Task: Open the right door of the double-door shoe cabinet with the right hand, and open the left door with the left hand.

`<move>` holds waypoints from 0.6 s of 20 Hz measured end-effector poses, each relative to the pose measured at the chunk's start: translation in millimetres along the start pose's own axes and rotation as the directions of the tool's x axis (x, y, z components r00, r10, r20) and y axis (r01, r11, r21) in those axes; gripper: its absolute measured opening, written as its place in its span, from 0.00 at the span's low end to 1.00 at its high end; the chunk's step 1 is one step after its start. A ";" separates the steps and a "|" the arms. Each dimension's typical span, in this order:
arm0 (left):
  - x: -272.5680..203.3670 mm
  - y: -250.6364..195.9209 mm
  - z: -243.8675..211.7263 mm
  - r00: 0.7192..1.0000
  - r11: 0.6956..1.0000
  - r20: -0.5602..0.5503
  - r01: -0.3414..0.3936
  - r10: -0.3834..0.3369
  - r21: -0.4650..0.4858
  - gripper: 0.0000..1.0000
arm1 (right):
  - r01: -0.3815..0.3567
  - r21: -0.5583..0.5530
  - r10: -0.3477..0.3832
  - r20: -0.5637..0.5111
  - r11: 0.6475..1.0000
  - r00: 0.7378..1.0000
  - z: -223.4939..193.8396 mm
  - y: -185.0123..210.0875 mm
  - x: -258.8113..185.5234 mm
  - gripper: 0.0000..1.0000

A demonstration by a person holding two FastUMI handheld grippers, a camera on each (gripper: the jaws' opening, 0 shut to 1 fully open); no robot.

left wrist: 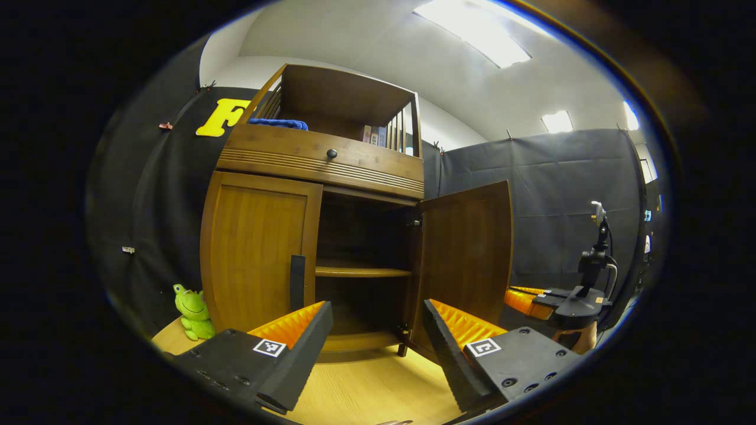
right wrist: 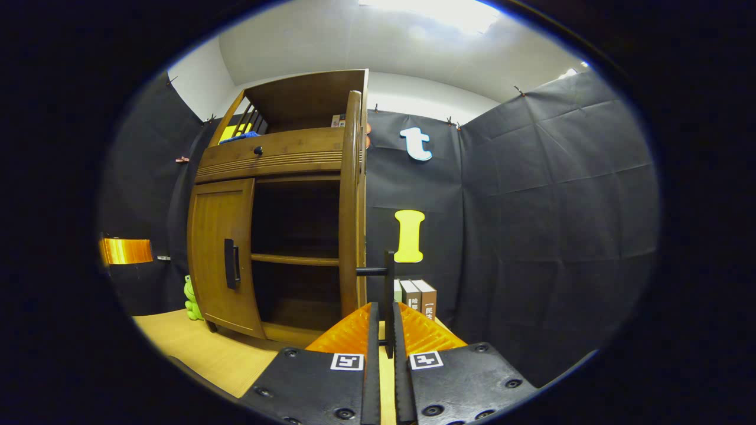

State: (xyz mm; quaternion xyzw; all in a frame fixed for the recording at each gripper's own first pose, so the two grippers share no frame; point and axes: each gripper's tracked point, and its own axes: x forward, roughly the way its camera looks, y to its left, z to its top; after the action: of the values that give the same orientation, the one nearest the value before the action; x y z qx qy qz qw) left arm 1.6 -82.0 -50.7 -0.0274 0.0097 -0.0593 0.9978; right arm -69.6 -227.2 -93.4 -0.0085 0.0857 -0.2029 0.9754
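The wooden shoe cabinet [left wrist: 319,162] stands on a pale wood floor. Its left door [left wrist: 257,248] is closed, with a black vertical handle [left wrist: 297,274] at its inner edge. My left gripper [left wrist: 376,307] is open in front of the cabinet, a short way from that handle, holding nothing. The right door [left wrist: 466,254] is swung wide open and shows edge-on [right wrist: 349,206] in the right gripper view. My right gripper [right wrist: 387,310] is shut on the right door's black handle [right wrist: 388,283]. It also appears beyond the open door [left wrist: 522,299] in the left gripper view.
Inside the cabinet a bare shelf [left wrist: 360,271] is exposed. A green frog toy [left wrist: 192,310] sits by the cabinet's left foot. Books [right wrist: 416,295] stand against the wall behind the open door. A drawer with a knob [left wrist: 331,153] and a blue cloth [left wrist: 277,123] are above.
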 end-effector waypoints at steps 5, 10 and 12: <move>3.8 3.5 -5.4 1.000 1.000 -0.009 -0.002 0.002 -0.006 0.95 | -0.018 0.068 0.017 0.024 0.998 1.000 14.8 0.9 -10.5 0.14; 18.8 23.6 -6.6 1.000 0.999 0.020 -0.023 0.022 0.047 0.95 | -0.093 0.087 0.088 0.060 0.992 0.994 27.0 26.9 -32.6 0.13; 36.8 45.1 -11.2 0.998 0.997 0.023 -0.054 0.052 0.062 0.95 | -0.130 0.093 0.121 0.097 0.987 0.988 37.2 36.7 -44.1 0.14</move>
State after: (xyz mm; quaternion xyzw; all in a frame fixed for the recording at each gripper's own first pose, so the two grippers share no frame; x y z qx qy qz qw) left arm 43.2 -42.2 -64.9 0.0033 -0.0019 -0.0328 0.9995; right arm -88.6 -176.7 -51.3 0.0360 0.0313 -0.1446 0.9883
